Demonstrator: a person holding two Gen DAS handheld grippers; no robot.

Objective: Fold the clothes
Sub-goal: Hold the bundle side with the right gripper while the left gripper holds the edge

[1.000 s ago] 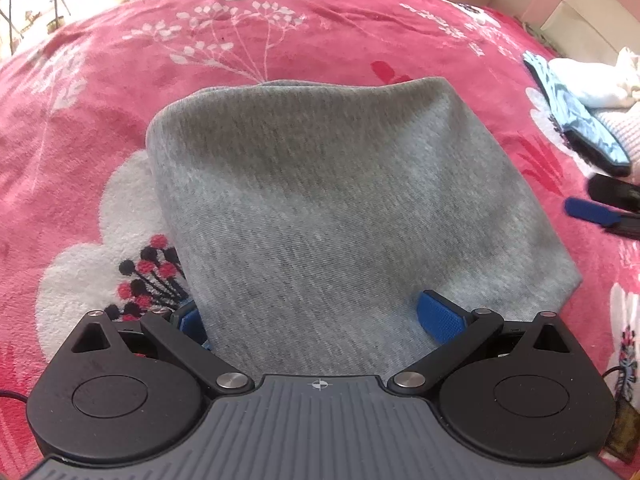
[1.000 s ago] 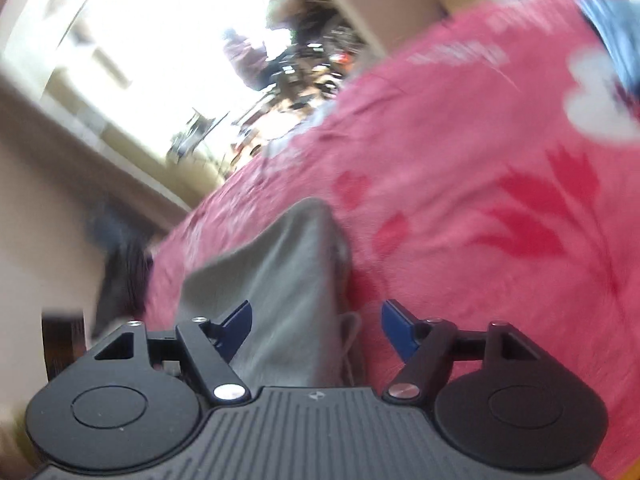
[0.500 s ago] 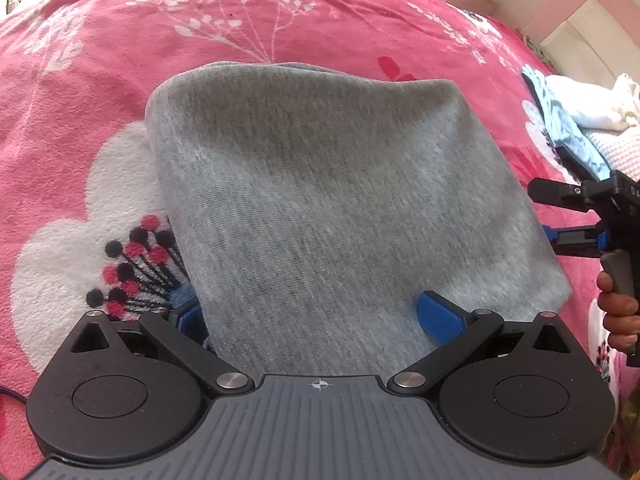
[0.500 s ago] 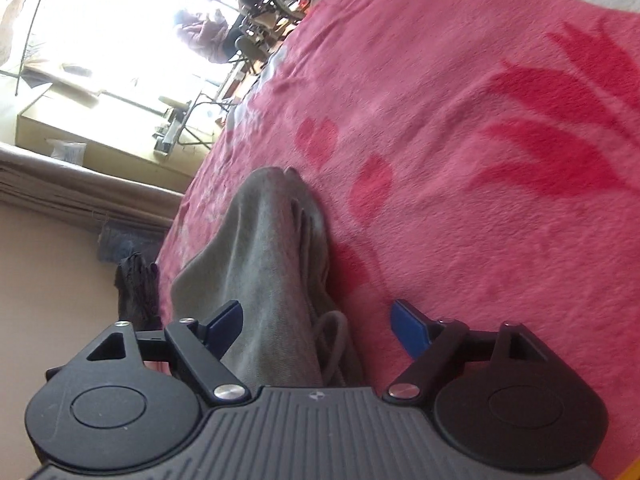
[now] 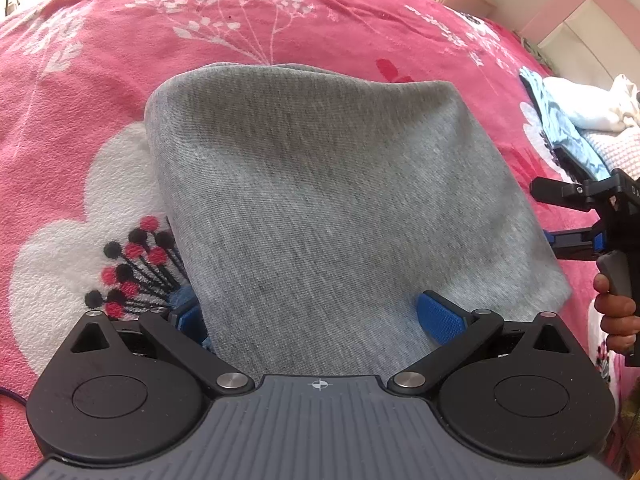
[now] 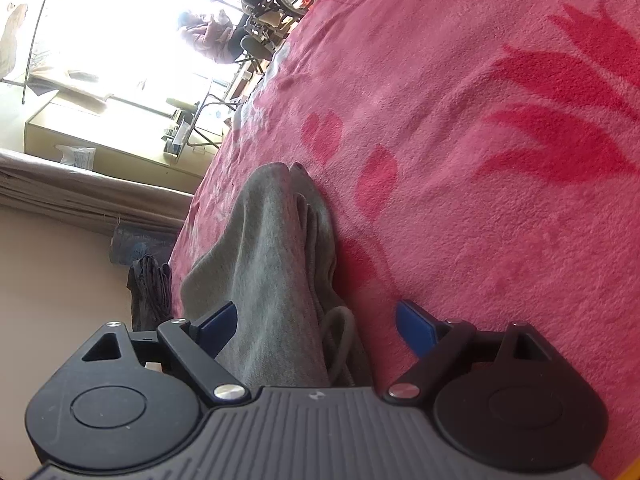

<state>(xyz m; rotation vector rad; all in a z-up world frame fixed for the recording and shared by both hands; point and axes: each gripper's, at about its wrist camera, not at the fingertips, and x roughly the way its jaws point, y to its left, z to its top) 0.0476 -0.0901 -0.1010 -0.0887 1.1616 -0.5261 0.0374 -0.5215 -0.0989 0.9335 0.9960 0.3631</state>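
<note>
Two claws work one grey garment (image 5: 328, 208), which lies folded into a thick pad on a bed under a pink flowered blanket (image 5: 80, 80). The left claw (image 5: 320, 320) stands released, its blue pads wide apart with the near edge of the cloth between them and neither pad pressing it. The right claw (image 6: 316, 320) sits at the garment's side edge, its jaws opening, the stacked layers and a loop of drawstring (image 6: 340, 340) between the pads but not gripped. This looks like the letting-go after a fold; the next move probably calls for either smoothing the pad or taking a fresh edge for another fold. Only the right wrist view shows the layers edge-on and the drawstring. Only the left wrist view shows the broad flat top, a hand (image 5: 616, 320) on the right claw's grip, and a pile of other clothes (image 5: 580, 120) well apart.
</note>
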